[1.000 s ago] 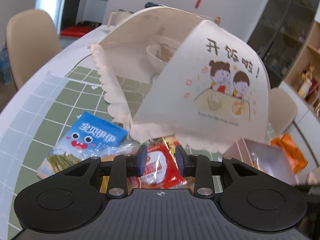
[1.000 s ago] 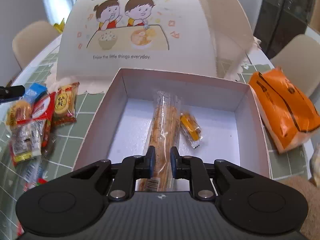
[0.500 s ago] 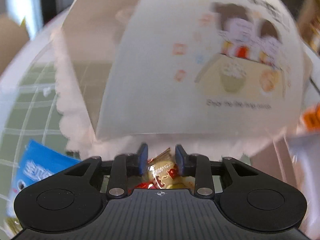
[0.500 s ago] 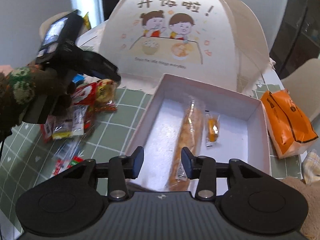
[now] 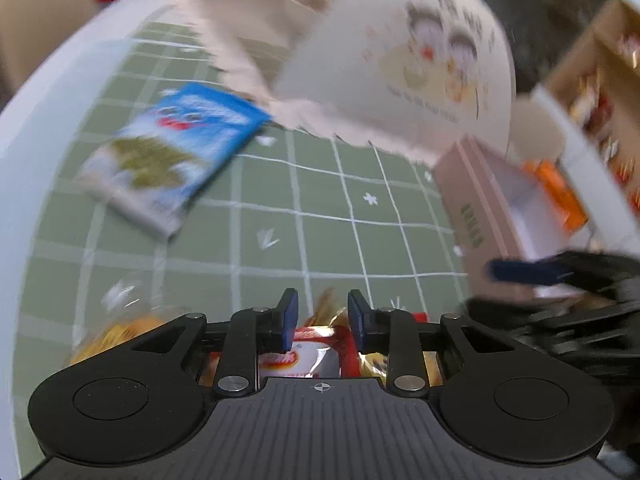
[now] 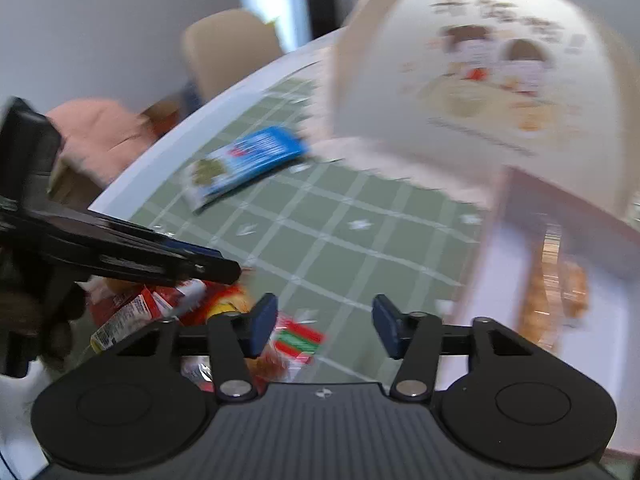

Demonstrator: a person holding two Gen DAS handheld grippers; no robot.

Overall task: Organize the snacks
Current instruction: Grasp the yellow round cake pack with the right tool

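Observation:
My left gripper point(image 5: 322, 320) has a red and white snack packet point(image 5: 310, 354) and a gold wrapper pinched between its pads, and its jaws are closing. In the right wrist view the left gripper point(image 6: 224, 269) reaches in from the left over a heap of red and yellow packets point(image 6: 136, 308). My right gripper point(image 6: 325, 322) hangs over the green checked mat with its jaws opening and nothing between them. A red and green packet point(image 6: 298, 340) lies just below it. The white box point(image 6: 496, 280), to the right, holds a long biscuit packet point(image 6: 554, 280).
A blue snack bag point(image 5: 172, 152) lies on the mat near the printed food cover point(image 5: 400, 72). An orange bag point(image 5: 560, 192) sits beyond the box point(image 5: 472, 208). One right finger point(image 5: 520, 271) pokes in at the right. A beige chair point(image 6: 228, 48) stands past the table edge.
The left gripper pulled back from the food cover with the packets still between its pads; the blue bag is now farther off. The right gripper opened and swung left from the box over the mat.

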